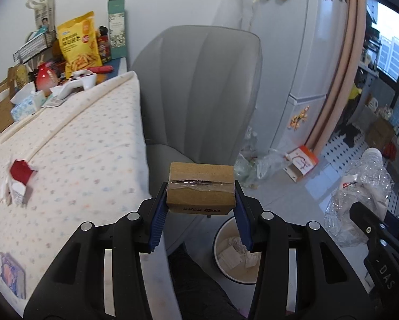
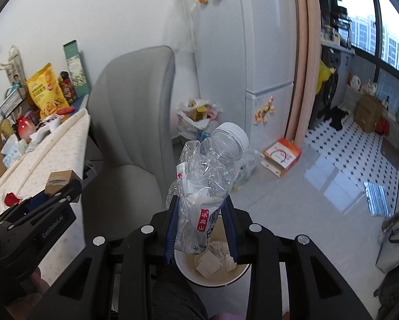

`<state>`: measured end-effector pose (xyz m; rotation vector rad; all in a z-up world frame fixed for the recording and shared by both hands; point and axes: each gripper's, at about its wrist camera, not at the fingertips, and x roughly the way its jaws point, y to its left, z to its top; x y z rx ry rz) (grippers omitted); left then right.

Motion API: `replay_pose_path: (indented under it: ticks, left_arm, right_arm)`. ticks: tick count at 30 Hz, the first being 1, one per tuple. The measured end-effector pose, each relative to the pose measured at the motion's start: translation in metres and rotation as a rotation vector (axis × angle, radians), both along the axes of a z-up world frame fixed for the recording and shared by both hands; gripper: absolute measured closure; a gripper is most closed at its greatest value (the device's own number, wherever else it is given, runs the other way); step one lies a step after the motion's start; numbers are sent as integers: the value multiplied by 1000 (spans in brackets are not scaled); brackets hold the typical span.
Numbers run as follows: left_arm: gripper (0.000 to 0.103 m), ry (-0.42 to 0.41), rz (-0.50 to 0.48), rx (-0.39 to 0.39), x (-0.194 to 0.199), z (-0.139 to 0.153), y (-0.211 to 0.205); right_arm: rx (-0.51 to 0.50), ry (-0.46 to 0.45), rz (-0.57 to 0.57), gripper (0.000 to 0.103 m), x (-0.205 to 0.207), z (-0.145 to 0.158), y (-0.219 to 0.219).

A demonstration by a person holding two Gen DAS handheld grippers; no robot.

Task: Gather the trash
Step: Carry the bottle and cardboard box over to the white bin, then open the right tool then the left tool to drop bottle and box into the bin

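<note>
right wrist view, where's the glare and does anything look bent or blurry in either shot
Right wrist view: window light glares off the glossy floor and blows out the window; the fisheye bows the door frame. Left wrist view: the cardboard box is sharp, the tablecloth near the left edge smears soft.

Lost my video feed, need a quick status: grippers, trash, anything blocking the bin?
Left gripper shut on cardboard box. Right gripper shut on crushed bottle. Both above trash bin, paper scraps inside. Nothing blocking the drop.
</note>
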<state>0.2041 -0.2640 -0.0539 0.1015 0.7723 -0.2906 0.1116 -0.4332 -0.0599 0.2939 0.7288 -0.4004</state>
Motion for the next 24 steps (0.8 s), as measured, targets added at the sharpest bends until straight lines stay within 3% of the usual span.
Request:
replay_pose_path:
  ticks: [7,8,10,24]
  left_arm:
    - [57,32,-26,38,17,-16,-24]
    - [57,34,-30,43,19,-17,-27]
    - [57,36,-35,51,22,-20,-33]
    - [57,80,-131,85,19,-40,-86]
  right_arm:
    - [53,10,-3,69,19,-22,-29]
    - [57,8,-7,56,21,-24,-33]
    - [60,-1,-18,42,22,-26,-40]
    - [92,20,-141,43,-11,-42,-92]
